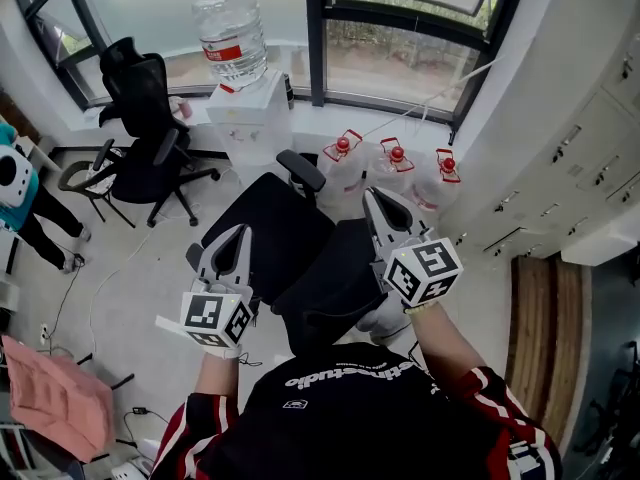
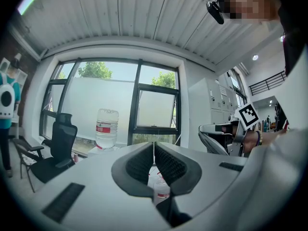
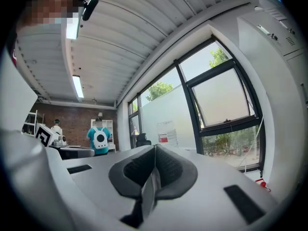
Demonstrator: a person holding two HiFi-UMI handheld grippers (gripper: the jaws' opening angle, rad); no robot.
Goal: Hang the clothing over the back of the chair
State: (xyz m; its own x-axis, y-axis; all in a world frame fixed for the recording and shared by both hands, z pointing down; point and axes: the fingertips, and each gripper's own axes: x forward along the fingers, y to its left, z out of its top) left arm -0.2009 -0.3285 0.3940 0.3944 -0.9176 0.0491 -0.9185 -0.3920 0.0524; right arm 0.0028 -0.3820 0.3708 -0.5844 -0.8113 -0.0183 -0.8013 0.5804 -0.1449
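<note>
A black garment (image 1: 335, 278) hangs stretched between my two grippers, just in front of the person's chest. My left gripper (image 1: 238, 236) is shut, and a dark fold of the cloth (image 2: 174, 214) shows below its pads. My right gripper (image 1: 376, 204) is shut too, with a strip of the cloth (image 3: 147, 192) pinched between its pads. Both point level toward the window. Directly beyond them stands a black office chair (image 1: 262, 218) with its headrest (image 1: 301, 171) on the far side. The garment covers part of the chair from my view.
A water dispenser with a big bottle (image 1: 232, 38) stands at the window. Three water jugs (image 1: 395, 166) sit on the floor right of the chair. A second black chair (image 1: 140, 118) and a standing person (image 1: 18, 193) are at left. White lockers (image 1: 590, 158) line the right.
</note>
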